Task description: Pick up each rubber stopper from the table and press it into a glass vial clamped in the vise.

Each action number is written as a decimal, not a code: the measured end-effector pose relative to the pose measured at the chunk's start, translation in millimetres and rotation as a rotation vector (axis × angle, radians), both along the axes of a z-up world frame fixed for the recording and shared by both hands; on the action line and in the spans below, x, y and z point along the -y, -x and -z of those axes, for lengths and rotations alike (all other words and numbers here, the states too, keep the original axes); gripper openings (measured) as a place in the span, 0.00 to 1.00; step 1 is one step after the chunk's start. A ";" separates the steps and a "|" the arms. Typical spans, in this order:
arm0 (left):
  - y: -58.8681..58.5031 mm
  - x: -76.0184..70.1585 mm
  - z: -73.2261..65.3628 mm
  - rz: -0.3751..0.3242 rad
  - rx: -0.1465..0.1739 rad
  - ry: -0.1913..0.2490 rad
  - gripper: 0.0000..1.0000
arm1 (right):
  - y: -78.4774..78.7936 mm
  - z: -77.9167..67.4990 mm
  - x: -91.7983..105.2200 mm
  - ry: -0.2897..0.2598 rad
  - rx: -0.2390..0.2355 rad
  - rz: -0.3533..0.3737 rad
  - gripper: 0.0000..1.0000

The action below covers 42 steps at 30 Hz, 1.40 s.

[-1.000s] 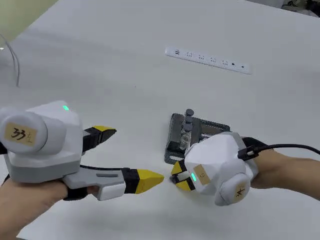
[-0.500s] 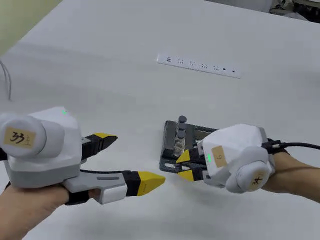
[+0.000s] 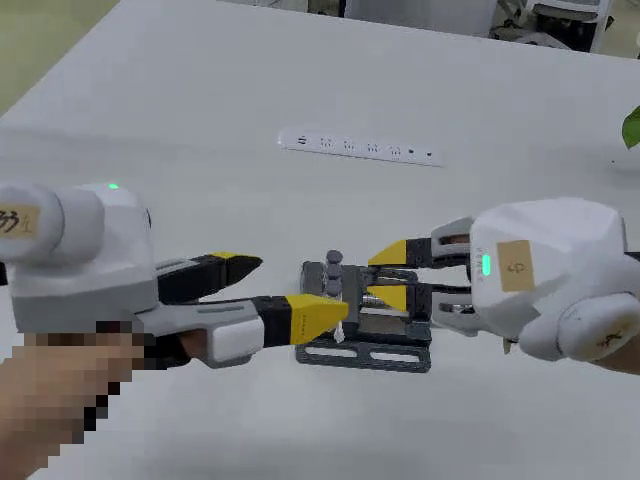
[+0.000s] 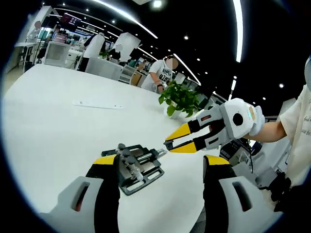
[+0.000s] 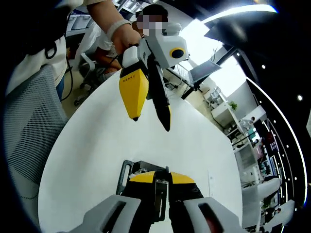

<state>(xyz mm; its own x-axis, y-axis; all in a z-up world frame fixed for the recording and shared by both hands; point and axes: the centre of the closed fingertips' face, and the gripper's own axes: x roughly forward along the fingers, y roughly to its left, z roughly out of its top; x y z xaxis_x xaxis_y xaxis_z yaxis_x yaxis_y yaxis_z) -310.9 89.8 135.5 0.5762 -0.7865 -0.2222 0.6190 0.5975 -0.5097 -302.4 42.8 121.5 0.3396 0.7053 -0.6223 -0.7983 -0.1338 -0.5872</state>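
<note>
Your left gripper (image 3: 297,285) hangs wide open beside the vise (image 3: 360,355). Your right gripper (image 3: 370,278) sits over the vise, jaws drawn close, and I cannot tell if it grips anything. Stoppered vials (image 3: 333,272) stand clamped in the vise.

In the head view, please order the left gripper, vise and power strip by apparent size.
Left gripper: largest, but nearest the camera.
Vise: second, partly hidden by jaws.
Power strip: smallest, but farthest away, so unsure.
</note>
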 end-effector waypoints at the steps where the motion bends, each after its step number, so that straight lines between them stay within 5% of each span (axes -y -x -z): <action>1: -0.8 2.1 -1.7 0.006 0.001 0.005 0.65 | 1.3 -3.8 -0.1 -0.001 0.014 -0.005 0.05; 5: -1.3 14.4 -10.5 0.043 0.001 0.039 0.59 | 12.2 -18.4 -1.1 -0.003 0.065 -0.031 0.05; 16: 8.5 37.1 -27.6 0.119 -0.072 0.212 0.30 | 23.0 -36.8 -7.7 -0.019 0.131 -0.059 0.05; 26: 14.0 42.5 -34.8 0.153 -0.094 0.263 0.13 | 26.6 -40.8 -7.8 -0.023 0.139 -0.064 0.05; 42: 18.4 44.3 -36.1 0.175 -0.117 0.296 0.06 | 30.4 -46.4 -13.2 -0.042 0.146 -0.076 0.05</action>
<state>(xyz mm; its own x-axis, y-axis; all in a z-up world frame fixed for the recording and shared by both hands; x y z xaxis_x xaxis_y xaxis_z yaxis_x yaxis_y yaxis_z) -329.3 45.6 171.7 0.4110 -0.9113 -0.0262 0.6261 0.3031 -0.7184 -332.8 56.0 167.9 0.3686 0.7570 -0.5396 -0.6925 -0.1637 -0.7026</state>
